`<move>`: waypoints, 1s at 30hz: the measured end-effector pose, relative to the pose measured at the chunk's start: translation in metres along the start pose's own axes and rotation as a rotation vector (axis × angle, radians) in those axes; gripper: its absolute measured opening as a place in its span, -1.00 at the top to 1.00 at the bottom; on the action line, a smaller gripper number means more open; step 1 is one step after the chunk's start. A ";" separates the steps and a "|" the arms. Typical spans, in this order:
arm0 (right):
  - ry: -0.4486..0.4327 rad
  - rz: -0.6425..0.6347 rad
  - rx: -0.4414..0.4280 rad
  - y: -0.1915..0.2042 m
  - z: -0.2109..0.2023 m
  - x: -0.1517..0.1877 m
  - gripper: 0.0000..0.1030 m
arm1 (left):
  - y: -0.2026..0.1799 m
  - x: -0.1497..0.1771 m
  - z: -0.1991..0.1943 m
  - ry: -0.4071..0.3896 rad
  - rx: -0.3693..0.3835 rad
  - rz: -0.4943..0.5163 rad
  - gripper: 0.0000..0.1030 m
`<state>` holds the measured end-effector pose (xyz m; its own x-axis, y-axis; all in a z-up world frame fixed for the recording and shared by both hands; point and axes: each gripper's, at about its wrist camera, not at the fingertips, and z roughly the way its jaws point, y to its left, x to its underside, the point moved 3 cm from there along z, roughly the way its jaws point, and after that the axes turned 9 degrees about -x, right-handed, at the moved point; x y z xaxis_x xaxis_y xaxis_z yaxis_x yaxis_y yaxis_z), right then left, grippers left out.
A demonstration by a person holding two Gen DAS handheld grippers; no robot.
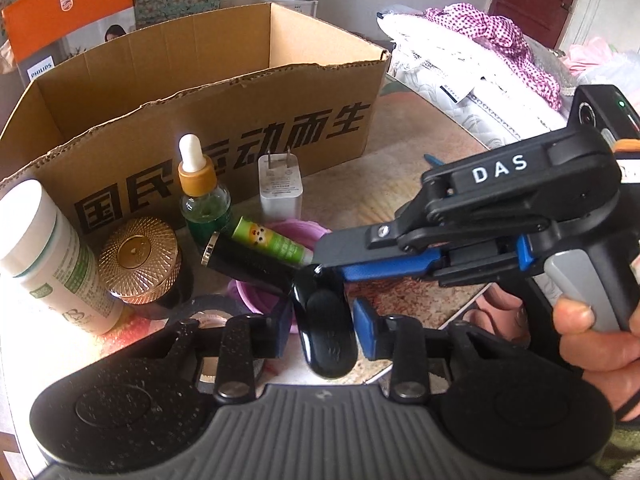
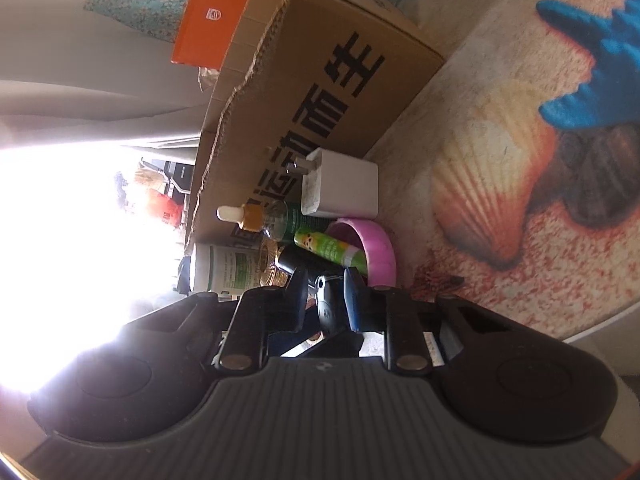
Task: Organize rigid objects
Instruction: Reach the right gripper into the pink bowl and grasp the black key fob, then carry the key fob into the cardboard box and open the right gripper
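Left wrist view: left gripper [image 1: 322,312] and right gripper [image 1: 320,266] both clamp the black key fob [image 1: 328,332]; handover step. Next, release one, then carry to cardboard box [image 1: 224,92].

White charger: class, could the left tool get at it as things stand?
Probably not yet: the left tool is shut on the black key fob, and the pink bowl holding a green tube lies before the white charger.

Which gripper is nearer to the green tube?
Right. The right gripper grips the top of the black key fob, right beside the green tube; the left gripper holds the fob lower down, farther away.
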<state>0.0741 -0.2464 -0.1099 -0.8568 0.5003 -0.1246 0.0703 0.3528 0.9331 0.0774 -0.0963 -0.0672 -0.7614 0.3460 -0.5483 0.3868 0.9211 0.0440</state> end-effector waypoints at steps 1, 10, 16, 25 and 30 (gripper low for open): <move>0.006 0.001 -0.001 0.000 0.001 0.001 0.63 | 0.000 0.000 0.000 0.000 -0.002 -0.001 0.37; 0.030 -0.034 0.015 0.003 0.005 0.005 0.60 | -0.003 0.001 -0.001 -0.019 -0.031 0.011 0.40; 0.039 -0.080 0.016 0.010 0.006 0.007 0.60 | -0.005 0.001 -0.007 -0.041 -0.039 0.021 0.40; 0.027 -0.198 -0.006 0.047 0.002 0.008 0.63 | 0.004 -0.008 -0.043 -0.126 -0.067 -0.006 0.40; 0.035 -0.357 -0.046 0.107 0.007 -0.002 0.63 | 0.027 -0.032 -0.081 -0.227 -0.103 -0.061 0.40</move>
<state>0.0871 -0.2038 -0.0125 -0.8403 0.3245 -0.4342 -0.2585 0.4641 0.8472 0.0698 -0.0683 0.0190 -0.6409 0.2506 -0.7255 0.2795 0.9565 0.0835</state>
